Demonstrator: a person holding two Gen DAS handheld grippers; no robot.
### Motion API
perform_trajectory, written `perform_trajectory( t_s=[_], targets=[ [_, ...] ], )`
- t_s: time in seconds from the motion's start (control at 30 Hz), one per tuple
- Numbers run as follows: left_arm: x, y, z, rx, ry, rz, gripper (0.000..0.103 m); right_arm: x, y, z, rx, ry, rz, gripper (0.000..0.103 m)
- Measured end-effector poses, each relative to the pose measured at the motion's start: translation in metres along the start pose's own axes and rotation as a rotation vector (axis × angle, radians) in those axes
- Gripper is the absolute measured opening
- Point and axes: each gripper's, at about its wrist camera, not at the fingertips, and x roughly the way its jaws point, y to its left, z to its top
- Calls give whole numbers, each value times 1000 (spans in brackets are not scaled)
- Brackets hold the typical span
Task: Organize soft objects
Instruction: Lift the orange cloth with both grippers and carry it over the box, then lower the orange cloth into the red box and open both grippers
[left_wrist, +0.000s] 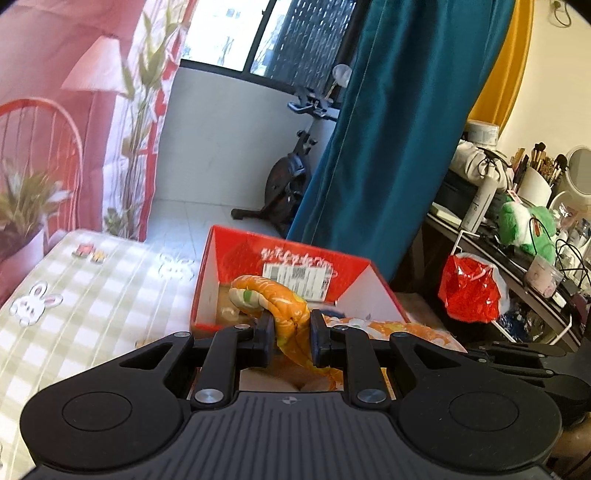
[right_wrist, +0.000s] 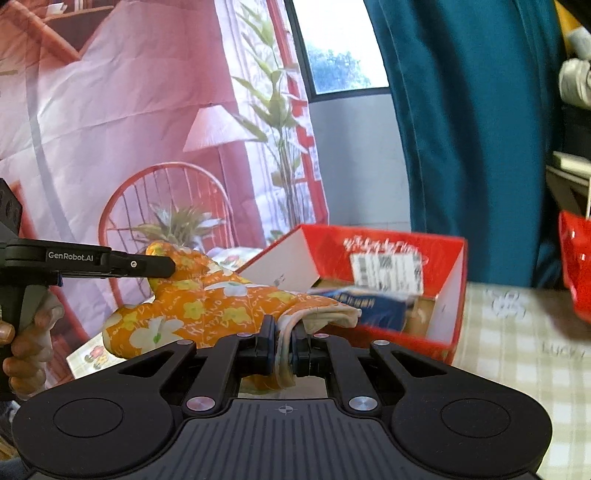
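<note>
Both tools clamp the orange flower-printed fabric piece (right_wrist: 207, 310), the left tool (left_wrist: 291, 339) on a bunched fold and the right tool (right_wrist: 282, 349) on a pale edge, holding it stretched above the checked bed (left_wrist: 92, 280) near the open red cardboard box (left_wrist: 291, 258), probably to fold it.

Both wrist views share the red box (left_wrist: 288, 258) closely.
</note>
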Motion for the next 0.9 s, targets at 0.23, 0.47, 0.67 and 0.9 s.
perform_trajectory(
  t_s=[0.23,0.47,0.67,0.9],
  targets=[
    [39,10,26,-33,6,-9,20,25,-18,29,-55,5,-34,8],
    [101,20,53,-56,29,11,20,75,-50,57,-52,48,-68,8],
    [154,26,63,-64,91,46,21,129,-84,70,-11,108,-109,8],
    [193,36,59,-52,169,64,25,187,-114,66,69,217,-160,8]
  ],
)
